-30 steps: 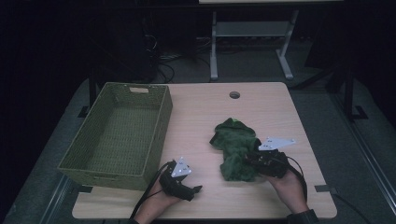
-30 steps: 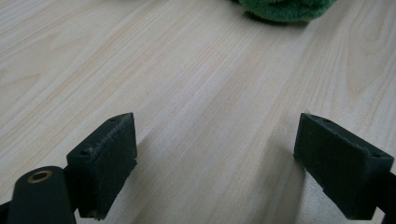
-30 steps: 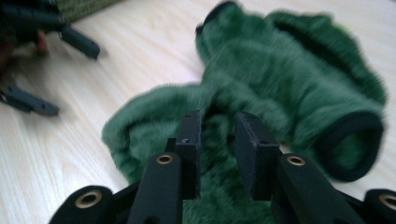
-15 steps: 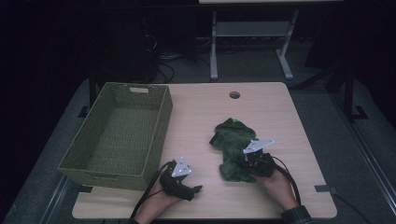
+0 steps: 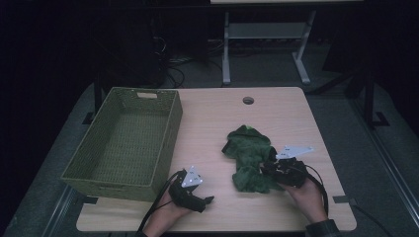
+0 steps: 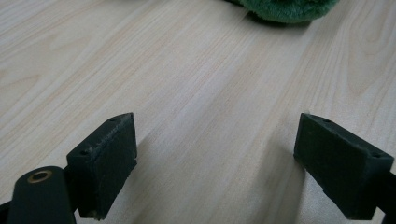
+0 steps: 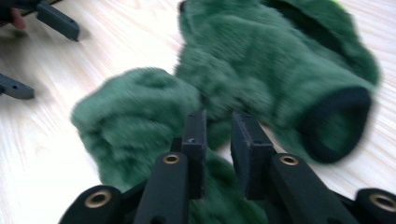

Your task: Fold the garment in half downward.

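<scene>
A dark green plush cloth (image 5: 249, 153) lies crumpled on the wooden table (image 5: 276, 113), right of centre. My right gripper (image 5: 265, 169) sits at its lower right edge, pointing left into the fabric. In the right gripper view its jaws (image 7: 218, 126) stand a narrow gap apart just over the cloth (image 7: 261, 70). They have just been opening, and nothing is pinched between the pads. My left gripper (image 5: 205, 197) rests near the table's front edge, open wide over bare wood (image 6: 215, 158), with the cloth's edge (image 6: 285, 7) farther ahead.
A green woven basket (image 5: 111, 186) stands on the left part of the table, nothing visible inside. A round cable hole (image 5: 248, 100) is near the far edge. Bare wood lies between the basket and the cloth. The left gripper's fingers (image 7: 58, 21) appear far off in the right gripper view.
The right gripper leaned left into the cloth half a second ago, then drew back slightly to the right. The left gripper has stayed put.
</scene>
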A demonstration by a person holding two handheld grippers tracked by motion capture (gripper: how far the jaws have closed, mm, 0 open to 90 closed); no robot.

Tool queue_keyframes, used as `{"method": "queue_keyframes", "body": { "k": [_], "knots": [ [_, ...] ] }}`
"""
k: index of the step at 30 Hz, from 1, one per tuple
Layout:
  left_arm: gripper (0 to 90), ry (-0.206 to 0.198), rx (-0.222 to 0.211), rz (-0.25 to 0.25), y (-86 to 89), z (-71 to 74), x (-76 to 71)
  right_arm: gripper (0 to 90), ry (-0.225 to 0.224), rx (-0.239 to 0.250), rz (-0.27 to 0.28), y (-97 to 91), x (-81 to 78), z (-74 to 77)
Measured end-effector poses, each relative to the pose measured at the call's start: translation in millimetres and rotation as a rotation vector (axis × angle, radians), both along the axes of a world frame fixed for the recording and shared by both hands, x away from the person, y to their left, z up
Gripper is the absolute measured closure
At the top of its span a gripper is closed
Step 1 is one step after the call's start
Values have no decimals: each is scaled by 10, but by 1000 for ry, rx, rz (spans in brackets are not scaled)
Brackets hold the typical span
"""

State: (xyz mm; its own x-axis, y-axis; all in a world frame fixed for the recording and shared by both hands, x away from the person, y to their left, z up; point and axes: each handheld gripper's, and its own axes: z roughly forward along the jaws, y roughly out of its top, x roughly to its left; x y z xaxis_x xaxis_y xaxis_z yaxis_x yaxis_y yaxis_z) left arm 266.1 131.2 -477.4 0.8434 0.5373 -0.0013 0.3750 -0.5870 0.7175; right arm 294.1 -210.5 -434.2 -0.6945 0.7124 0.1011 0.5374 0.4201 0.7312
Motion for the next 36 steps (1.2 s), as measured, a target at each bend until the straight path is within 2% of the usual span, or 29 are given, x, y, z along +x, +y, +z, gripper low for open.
{"method": "queue_keyframes", "body": {
  "k": [4, 10, 15, 18, 23, 24, 26, 28, 32, 36],
  "knots": [
    [125, 0, 1, 1, 1, 1, 1, 702, -12, 7, -22, -200, -56, 2],
    [139, 0, -2, -5, 14, 2, 9, 622, -12, 17, -59, -461, -235, -31],
    [139, 0, -2, -5, 14, 2, 9, 596, 21, 13, -85, -623, -371, -118],
    [139, 0, -2, -5, 14, 2, 9, 583, 44, 17, -81, -679, -428, -184],
    [139, 0, -2, -5, 14, 2, 9, 580, 100, 20, -70, -657, -394, -293],
    [139, 0, -2, -5, 14, 2, 9, 604, 109, 21, -65, -643, -375, -307],
    [139, 0, -2, -5, 14, 2, 9, 714, 131, 23, -47, -615, -354, -332],
    [139, 0, -2, -5, 14, 2, 9, 794, 134, 8, -43, -597, -361, -334],
    [139, 0, -2, -6, 15, 2, 9, 814, 114, 11, -62, -683, -396, -270],
    [139, 0, -2, -5, 14, 2, 9, 813, 74, 31, -89, -812, -437, -195]
  ]
}}
